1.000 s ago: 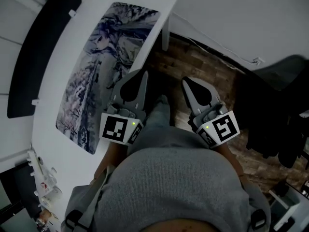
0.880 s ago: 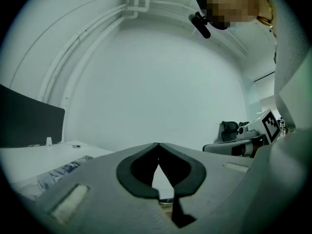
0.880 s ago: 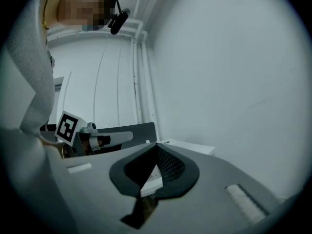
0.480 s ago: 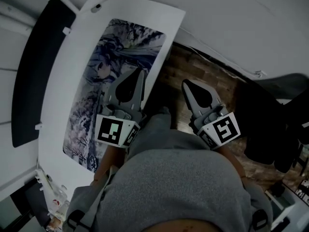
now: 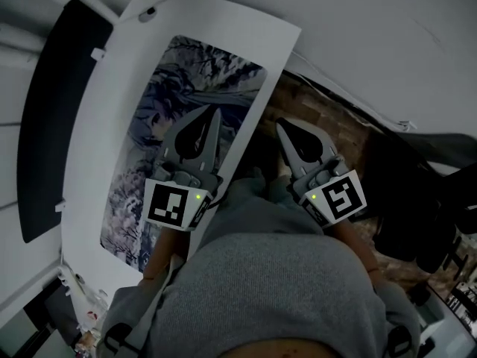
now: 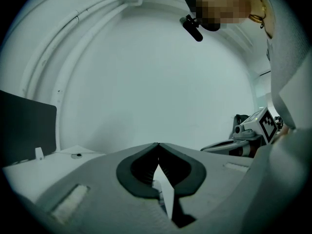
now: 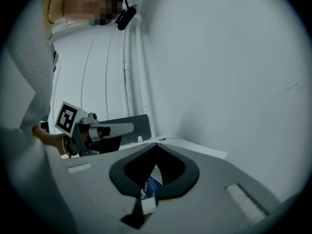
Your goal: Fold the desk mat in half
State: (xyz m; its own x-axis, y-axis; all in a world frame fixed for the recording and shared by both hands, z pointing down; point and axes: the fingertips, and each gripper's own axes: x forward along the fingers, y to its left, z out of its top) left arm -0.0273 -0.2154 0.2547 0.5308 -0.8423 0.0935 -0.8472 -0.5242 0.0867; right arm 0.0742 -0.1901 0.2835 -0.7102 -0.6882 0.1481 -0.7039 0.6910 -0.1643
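Desk mat [image 5: 186, 110] lies flat and unfolded on the white table [image 5: 104, 133]. Left gripper [image 5: 215, 112], jaws together and empty, is over the mat's edge. Right gripper [image 5: 282, 125], likewise closed on nothing, is beside the table, over wooden floor [image 5: 328, 118].

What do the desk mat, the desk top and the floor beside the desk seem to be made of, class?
Desk mat: probably a thin fabric-topped or rubbery sheet, matt; it lies flat and bears a printed blue-grey picture.
Desk top: smooth white board, likely laminate; even colour, no grain.
Floor: brown wood-look planks, real or laminate unclear; short staggered strips show.
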